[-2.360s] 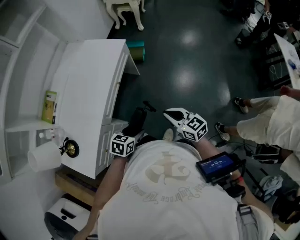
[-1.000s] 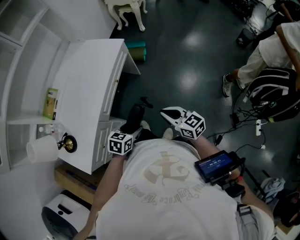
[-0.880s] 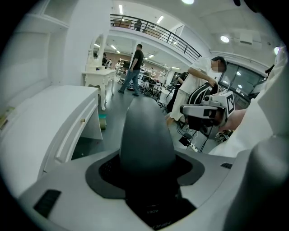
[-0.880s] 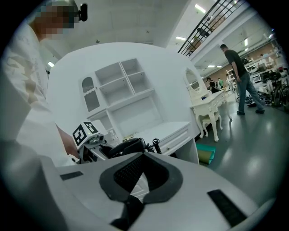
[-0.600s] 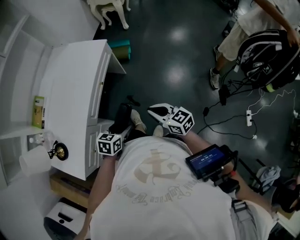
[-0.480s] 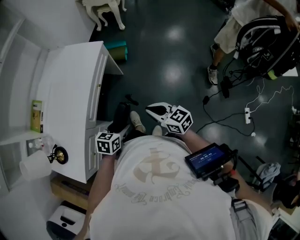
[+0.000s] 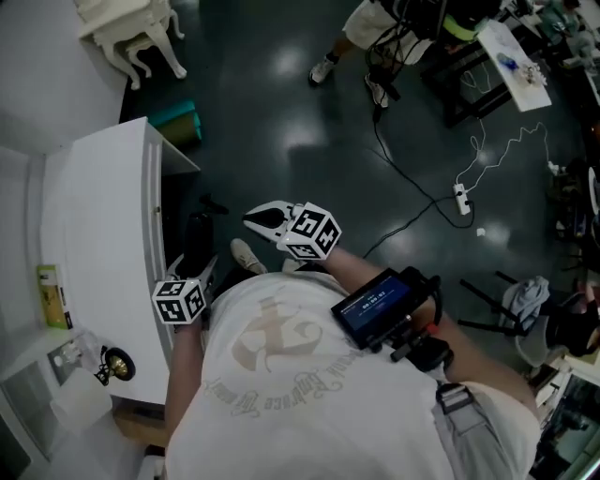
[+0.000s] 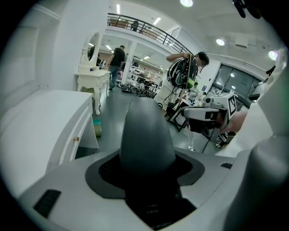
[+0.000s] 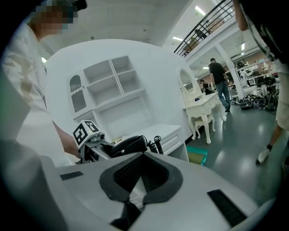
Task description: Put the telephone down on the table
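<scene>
My left gripper (image 7: 199, 270) is shut on the black telephone handset (image 7: 197, 236), which points forward just off the right edge of the white table (image 7: 94, 216). In the left gripper view the handset (image 8: 146, 135) stands upright between the jaws of that gripper (image 8: 149, 191). In the right gripper view the handset (image 9: 128, 145) is seen from the side in the left gripper (image 9: 100, 151), its coiled cord (image 9: 156, 144) hanging at the end. My right gripper (image 7: 260, 217) hovers over the floor to the right, with its jaws together and nothing in them (image 9: 135, 191).
A small gold and black object (image 7: 112, 364) and a green box (image 7: 49, 295) sit on the table's near part. On the dark floor are a teal box (image 7: 174, 117), a white stool (image 7: 122, 28), cables with a power strip (image 7: 459, 197), and a person (image 7: 361, 23).
The head view has swung, so the table has slid to the left of the picture. Both grippers stay in front of the body, the handset still held. The person with the backpack went off toward the top.
</scene>
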Motion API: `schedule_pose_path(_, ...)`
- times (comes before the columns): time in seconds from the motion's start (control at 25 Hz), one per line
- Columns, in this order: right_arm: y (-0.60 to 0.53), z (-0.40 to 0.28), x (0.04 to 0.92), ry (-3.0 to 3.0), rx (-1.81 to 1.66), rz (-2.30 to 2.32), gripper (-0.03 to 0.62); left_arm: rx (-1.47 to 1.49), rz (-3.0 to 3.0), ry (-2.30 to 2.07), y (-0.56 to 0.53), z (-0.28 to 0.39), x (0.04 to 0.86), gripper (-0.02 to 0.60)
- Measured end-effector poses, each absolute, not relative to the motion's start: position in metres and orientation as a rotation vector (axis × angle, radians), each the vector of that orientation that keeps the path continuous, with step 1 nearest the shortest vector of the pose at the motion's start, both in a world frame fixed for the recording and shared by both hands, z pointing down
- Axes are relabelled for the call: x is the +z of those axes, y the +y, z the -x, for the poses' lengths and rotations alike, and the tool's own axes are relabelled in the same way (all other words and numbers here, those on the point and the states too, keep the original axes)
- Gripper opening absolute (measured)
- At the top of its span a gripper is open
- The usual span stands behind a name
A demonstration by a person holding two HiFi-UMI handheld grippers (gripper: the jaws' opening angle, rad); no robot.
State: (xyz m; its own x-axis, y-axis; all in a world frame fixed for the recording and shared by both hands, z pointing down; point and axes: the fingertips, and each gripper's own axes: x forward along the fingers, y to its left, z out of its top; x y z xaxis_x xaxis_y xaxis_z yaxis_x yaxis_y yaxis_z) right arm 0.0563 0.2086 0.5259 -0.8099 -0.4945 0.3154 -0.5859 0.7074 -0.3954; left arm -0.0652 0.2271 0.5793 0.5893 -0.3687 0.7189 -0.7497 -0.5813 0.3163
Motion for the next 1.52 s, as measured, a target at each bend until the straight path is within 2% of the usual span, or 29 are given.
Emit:
schedule_pose_path(0.4,0.126,-0.041,0.526,-2.676,0.729,-0.922,0.015,0.796,-2.222,-0.838,0.145,0.080,0.578,0.279)
schedule_pose_path(0.72,0.080,-0.009,0.522,-2.664,0.696,-0.936,0.015,0.821,-2.233,-0.867,0.101,0.119,0.573,0.279)
schedule_pose_path(1.08,0.060,0.027,0.529,-2.633,0.690,-0.900,0.015,0.802,-2.214,-0.897,0.082,0.158,0.574,0.279)
schedule_pose_path(1.52,0.030,0.042,0.540,-2.639,0.721,-0.763,0.015,0.702,-2.126,-0.983,0.063,0.173,0.581,0.279)
